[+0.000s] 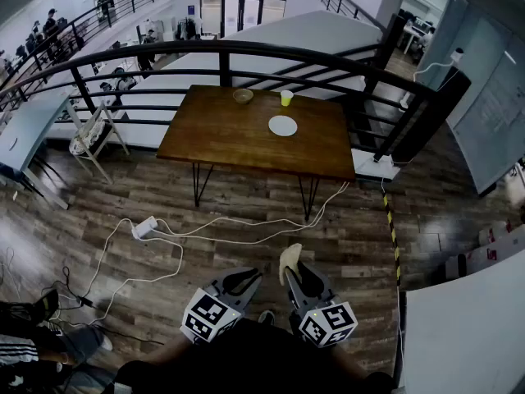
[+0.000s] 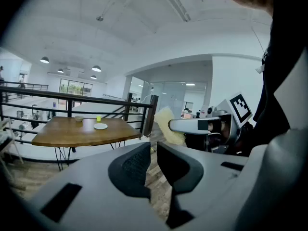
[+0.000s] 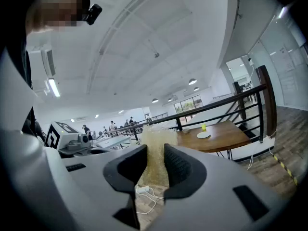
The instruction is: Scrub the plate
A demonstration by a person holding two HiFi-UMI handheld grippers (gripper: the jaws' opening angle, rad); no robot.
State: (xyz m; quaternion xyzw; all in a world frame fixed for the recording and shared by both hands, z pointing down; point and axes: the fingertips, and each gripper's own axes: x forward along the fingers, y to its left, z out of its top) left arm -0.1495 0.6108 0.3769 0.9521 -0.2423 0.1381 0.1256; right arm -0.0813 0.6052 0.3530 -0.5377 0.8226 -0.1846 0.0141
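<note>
— While the pads of the right gripper (image 3: 155, 153) were pressed on a pale yellow sponge (image 3: 156, 134), how were the left ones found?

— The left gripper (image 2: 153, 148) was seen with its jaws only narrowly apart, and nothing was held between them. The sponge was seen standing up past the right jaws, so a free end was left for scrubbing.

— And where was the plate to be found?

— The white plate (image 1: 283, 125) was seen lying on the wooden table (image 1: 221, 142), well apart from both grippers, near a yellow cup (image 1: 286, 98) and a small bowl (image 1: 243, 96). No scrubbing was judged to be begun. The walk to the table was taken as the step in hand.

— How was that step best done?

— It was judged that the white cables (image 1: 205, 230) and the power strip (image 1: 145, 226), lying on the floor between the grippers and the table, should be stepped over with care. A firm clamp on the sponge was thought necessary on the way. The left jaws, it was judged, would have to be widened before the plate's rim could be pinned, lest the plate be slid across the table by the sponge.
</note>
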